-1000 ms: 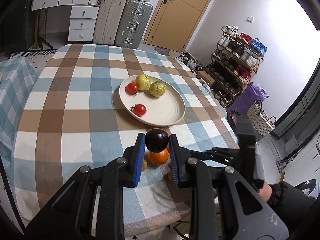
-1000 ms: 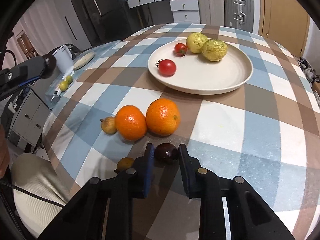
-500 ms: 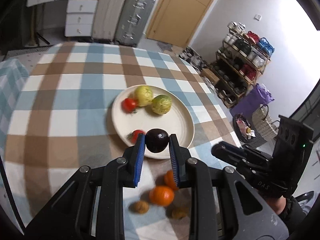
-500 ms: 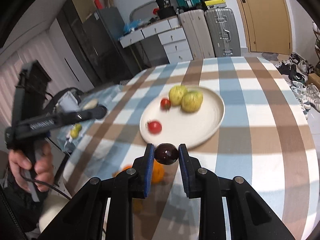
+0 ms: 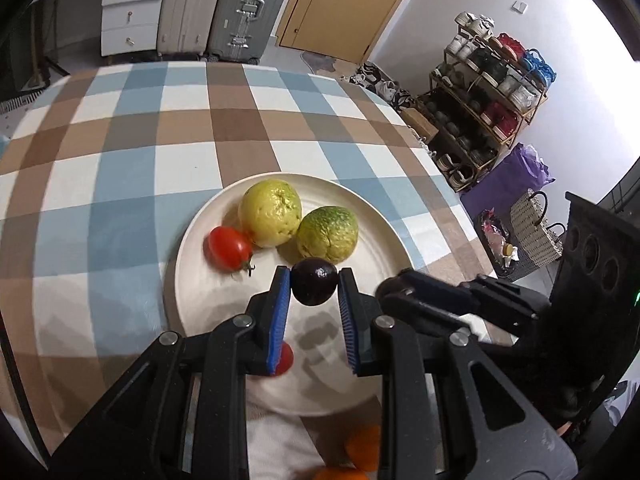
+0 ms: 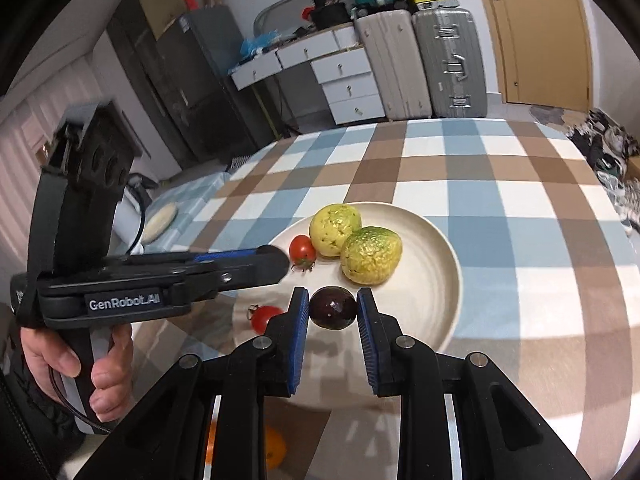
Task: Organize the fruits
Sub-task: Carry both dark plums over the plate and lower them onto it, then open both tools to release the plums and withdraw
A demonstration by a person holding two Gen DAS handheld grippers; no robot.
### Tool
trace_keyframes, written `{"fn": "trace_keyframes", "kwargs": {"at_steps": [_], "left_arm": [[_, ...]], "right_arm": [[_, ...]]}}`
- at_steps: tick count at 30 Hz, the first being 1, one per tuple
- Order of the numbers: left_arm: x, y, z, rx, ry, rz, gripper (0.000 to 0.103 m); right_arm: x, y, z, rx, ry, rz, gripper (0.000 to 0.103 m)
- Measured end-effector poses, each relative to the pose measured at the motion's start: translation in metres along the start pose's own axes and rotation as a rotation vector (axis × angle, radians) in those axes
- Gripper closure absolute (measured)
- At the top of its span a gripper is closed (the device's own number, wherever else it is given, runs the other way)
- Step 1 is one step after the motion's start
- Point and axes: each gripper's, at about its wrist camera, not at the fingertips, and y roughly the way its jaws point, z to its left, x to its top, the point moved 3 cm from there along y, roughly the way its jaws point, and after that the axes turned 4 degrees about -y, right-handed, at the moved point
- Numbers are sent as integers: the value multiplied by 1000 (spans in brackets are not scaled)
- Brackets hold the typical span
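Note:
My left gripper [image 5: 314, 280] is shut on a dark purple fruit [image 5: 314, 286] and hangs over the cream plate [image 5: 192, 240]. My right gripper [image 6: 333, 303] is shut on a second dark purple fruit [image 6: 333, 308], also over the plate [image 6: 440, 300]. On the plate lie a yellow guava [image 5: 270, 213], a green-yellow guava [image 5: 327, 234] and two small tomatoes [image 5: 227, 248] [image 6: 265, 317]. The right gripper's fingers [image 5: 432, 292] reach in from the right in the left wrist view. In the right wrist view the left gripper [image 6: 276, 264] comes in from the left, held by a hand [image 6: 96, 376].
Oranges [image 5: 362, 444] lie on the checked tablecloth [image 5: 120, 168] near the front edge, below the plate. Beyond the table stand suitcases [image 5: 244, 8], white drawers [image 5: 128, 12], a door and a shoe rack [image 5: 492, 92]. A wicker basket [image 5: 534, 224] sits on the floor to the right.
Both grippers have lifted away from the oranges and moved forward over the plate, each still holding its dark fruit. The plate and its fruits now fill the middle of both views.

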Motion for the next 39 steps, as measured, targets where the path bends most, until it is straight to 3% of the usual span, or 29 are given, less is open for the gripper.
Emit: {"fn": "trace_keyframes", "kwargs": {"at_steps": [9,20,22,25,28,31,39], "left_arm": [[7,29,12,1,3,43,82],[7,31,12,-16,2,41,81],[8,26,12,-23,-7,30,70],[7,14,14,-38,-24,6,52],[5,-1,13,-47,-26,-20,47],[2,-21,7,-66,-32,-46,34],[-25,-84,-22,-69,-5,-108,23]], "right_arm": [[0,45,-2,-13,-42,78,78],[1,61,3,-14,-32,89,76],[1,57,2,-29,-32,77,56],[1,44,0,-16,-22,40,39],[-2,27,-1,-16,-24,16,26],[-5,8,1,-25,-40,-14,20],[-20,-44,1,-46,-28,-86,15]]}}
